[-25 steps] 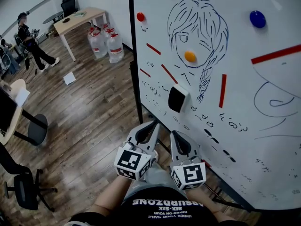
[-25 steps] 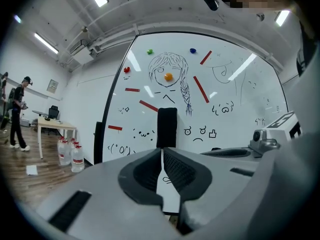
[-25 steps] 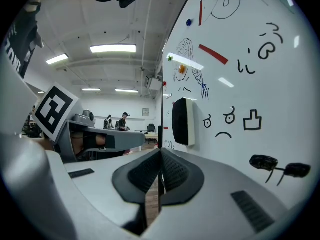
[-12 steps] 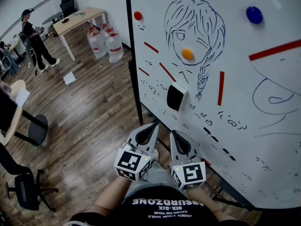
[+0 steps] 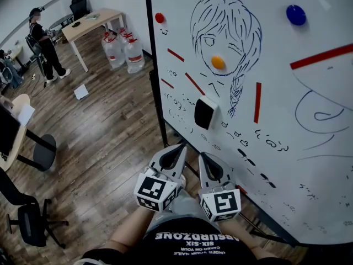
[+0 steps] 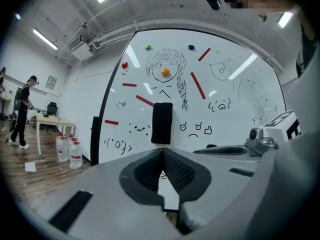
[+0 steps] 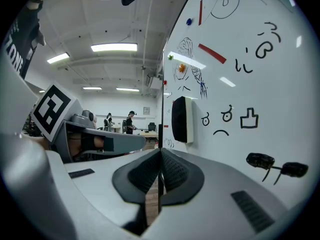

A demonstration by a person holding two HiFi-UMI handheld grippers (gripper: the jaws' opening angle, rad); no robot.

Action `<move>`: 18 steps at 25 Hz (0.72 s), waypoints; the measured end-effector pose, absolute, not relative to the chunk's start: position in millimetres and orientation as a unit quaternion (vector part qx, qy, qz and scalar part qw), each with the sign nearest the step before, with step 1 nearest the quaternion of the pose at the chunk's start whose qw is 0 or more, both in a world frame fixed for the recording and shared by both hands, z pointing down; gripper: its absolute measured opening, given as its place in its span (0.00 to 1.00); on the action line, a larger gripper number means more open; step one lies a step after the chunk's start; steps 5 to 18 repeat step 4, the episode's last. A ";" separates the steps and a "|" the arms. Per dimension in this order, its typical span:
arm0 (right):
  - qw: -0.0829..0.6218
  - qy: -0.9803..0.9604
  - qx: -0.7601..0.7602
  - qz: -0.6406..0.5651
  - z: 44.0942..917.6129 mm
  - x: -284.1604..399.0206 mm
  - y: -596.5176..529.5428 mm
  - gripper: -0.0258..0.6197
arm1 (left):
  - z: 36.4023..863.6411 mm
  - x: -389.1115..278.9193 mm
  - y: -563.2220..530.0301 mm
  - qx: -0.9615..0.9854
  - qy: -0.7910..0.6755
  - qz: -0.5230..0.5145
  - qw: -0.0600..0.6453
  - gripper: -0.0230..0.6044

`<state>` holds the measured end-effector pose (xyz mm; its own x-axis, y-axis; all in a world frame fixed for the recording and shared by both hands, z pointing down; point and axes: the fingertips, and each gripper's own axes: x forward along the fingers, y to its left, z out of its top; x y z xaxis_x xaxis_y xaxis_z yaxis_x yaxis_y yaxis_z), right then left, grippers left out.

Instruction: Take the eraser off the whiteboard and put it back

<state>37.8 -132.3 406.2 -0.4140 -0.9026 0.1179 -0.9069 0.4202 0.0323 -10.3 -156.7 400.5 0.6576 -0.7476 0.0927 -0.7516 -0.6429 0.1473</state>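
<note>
A black-faced eraser [image 5: 205,113] with a white back sticks to the whiteboard [image 5: 309,65], below the drawn girl's face. It also shows straight ahead in the left gripper view as the eraser [image 6: 162,123], and in the right gripper view as the eraser [image 7: 181,119] seen edge-on. My left gripper [image 5: 180,149] and right gripper [image 5: 204,158] are held side by side below the eraser, well short of it. Both are shut with nothing between their pads, as the left gripper [image 6: 162,151] and right gripper [image 7: 160,151] show.
Coloured round magnets [image 5: 218,62] and red strip magnets [image 5: 257,102] dot the board. The board's dark frame edge [image 5: 153,70] runs down at left. Water jugs [image 5: 124,49], a table [image 5: 91,22], a person [image 5: 45,46] and an office chair [image 5: 30,222] stand on the wooden floor.
The head view has drifted slightly, so the board and eraser sit a little further left and up. Both grippers stay in place.
</note>
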 end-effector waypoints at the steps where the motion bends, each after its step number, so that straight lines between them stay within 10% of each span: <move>1: 0.059 -0.841 0.538 0.018 406.2 38.0 -132.5 0.04 | 400.4 -9.6 -156.8 0.907 -0.413 0.012 0.087 0.05; 18: 0.058 -0.842 0.537 0.017 405.7 38.3 -133.0 0.04 | 401.1 -8.1 -157.5 0.907 -0.412 0.013 0.087 0.05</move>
